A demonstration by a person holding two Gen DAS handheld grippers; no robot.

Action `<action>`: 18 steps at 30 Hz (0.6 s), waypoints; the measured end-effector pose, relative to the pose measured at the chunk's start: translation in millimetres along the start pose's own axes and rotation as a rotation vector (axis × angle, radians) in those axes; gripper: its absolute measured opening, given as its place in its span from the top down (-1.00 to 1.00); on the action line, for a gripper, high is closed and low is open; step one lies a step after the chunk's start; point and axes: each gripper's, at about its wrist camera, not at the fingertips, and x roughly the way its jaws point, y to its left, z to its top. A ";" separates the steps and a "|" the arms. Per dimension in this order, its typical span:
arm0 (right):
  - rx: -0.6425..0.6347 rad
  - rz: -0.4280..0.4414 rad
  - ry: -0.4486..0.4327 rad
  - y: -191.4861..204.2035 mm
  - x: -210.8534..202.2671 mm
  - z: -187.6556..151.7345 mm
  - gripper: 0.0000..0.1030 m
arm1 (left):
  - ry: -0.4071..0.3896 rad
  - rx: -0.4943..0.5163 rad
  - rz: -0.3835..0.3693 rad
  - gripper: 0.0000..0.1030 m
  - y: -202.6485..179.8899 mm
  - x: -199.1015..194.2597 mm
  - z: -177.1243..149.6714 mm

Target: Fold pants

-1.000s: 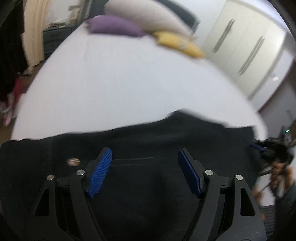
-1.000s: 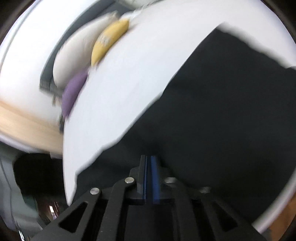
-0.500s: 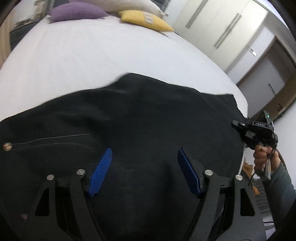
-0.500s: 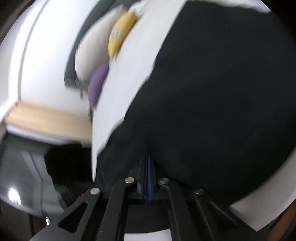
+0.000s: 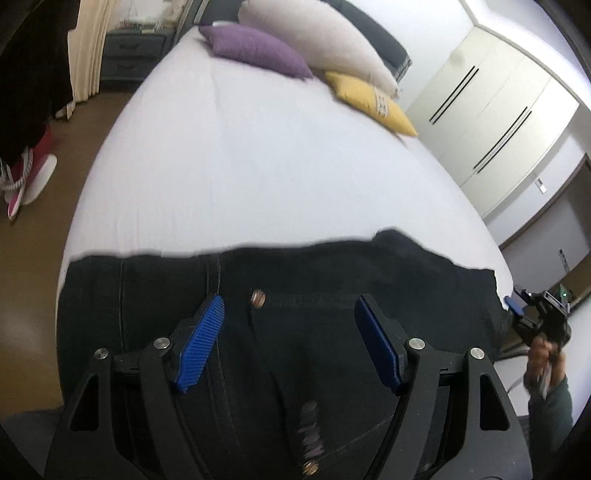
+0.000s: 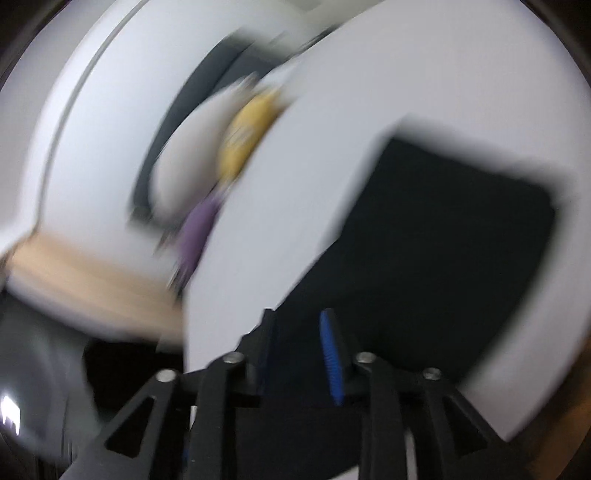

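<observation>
Black pants (image 5: 332, 295) lie flat across the near end of a white bed (image 5: 258, 166), waist button (image 5: 257, 297) showing. My left gripper (image 5: 288, 314) hovers over the waist area, open wide and empty. My right gripper (image 6: 295, 332) shows in the left wrist view (image 5: 517, 306) at the pants' right edge. In the blurred right wrist view its fingers stand apart over the pants (image 6: 443, 258), holding nothing.
Purple (image 5: 255, 51), cream (image 5: 314, 33) and yellow (image 5: 373, 103) pillows lie at the bed's head. A nightstand (image 5: 133, 51) and curtain stand at the far left. Red shoes (image 5: 26, 173) sit on the floor left. White wardrobes (image 5: 498, 103) line the right wall.
My right gripper was shut on the pants' edge and has now opened, letting the cloth go. My left gripper swung back over the waist and button, still open.
</observation>
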 end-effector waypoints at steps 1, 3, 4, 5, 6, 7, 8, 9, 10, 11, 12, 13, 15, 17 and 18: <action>-0.038 0.046 0.088 22.6 31.7 -15.2 0.30 | -0.008 0.014 -0.011 -0.41 -7.0 2.7 4.4; -0.070 0.104 0.224 58.6 93.6 -36.9 0.30 | -0.017 0.025 -0.017 -0.41 -16.5 8.2 10.8; -0.090 0.123 0.278 78.0 126.2 -53.9 0.30 | -0.016 0.029 -0.004 -0.41 -18.6 13.9 11.6; -0.128 0.136 0.347 91.1 153.3 -68.2 0.30 | -0.010 0.033 0.021 -0.41 -18.9 17.3 11.5; -0.153 0.147 0.386 105.5 176.6 -82.4 0.30 | -0.003 0.033 0.042 -0.41 -13.7 20.8 8.9; -0.166 0.161 0.426 111.7 198.9 -84.1 0.30 | 0.002 0.020 0.034 -0.40 -6.2 23.2 6.0; -0.157 0.173 0.487 113.4 225.6 -86.0 0.26 | -0.004 0.003 0.004 -0.40 0.4 22.6 2.8; -0.149 0.155 0.519 117.5 243.0 -97.0 0.25 | -0.012 -0.002 -0.010 -0.40 2.9 21.4 1.6; -0.145 0.119 0.538 115.5 259.4 -101.3 0.25 | -0.011 0.009 -0.005 -0.40 5.2 19.7 1.2; -0.147 0.071 0.544 117.0 286.7 -93.1 0.27 | -0.005 0.033 -0.002 -0.40 8.0 17.6 -0.8; -0.137 0.066 0.538 111.1 295.8 -86.3 0.36 | 0.001 0.051 -0.004 -0.40 9.4 17.7 -1.6; -0.117 0.071 0.530 107.1 296.5 -83.2 0.63 | 0.004 0.060 -0.008 -0.40 12.8 17.3 -4.1; -0.067 0.060 0.475 79.2 280.8 -62.7 1.00 | -0.001 0.052 -0.017 -0.40 18.7 14.9 -9.8; -0.063 -0.002 0.359 54.8 239.4 -64.6 1.00 | -0.001 0.059 -0.004 -0.40 18.2 16.7 -11.9; -0.055 -0.050 0.300 42.4 224.8 -52.7 1.00 | 0.000 0.067 0.005 -0.40 17.5 15.9 -11.2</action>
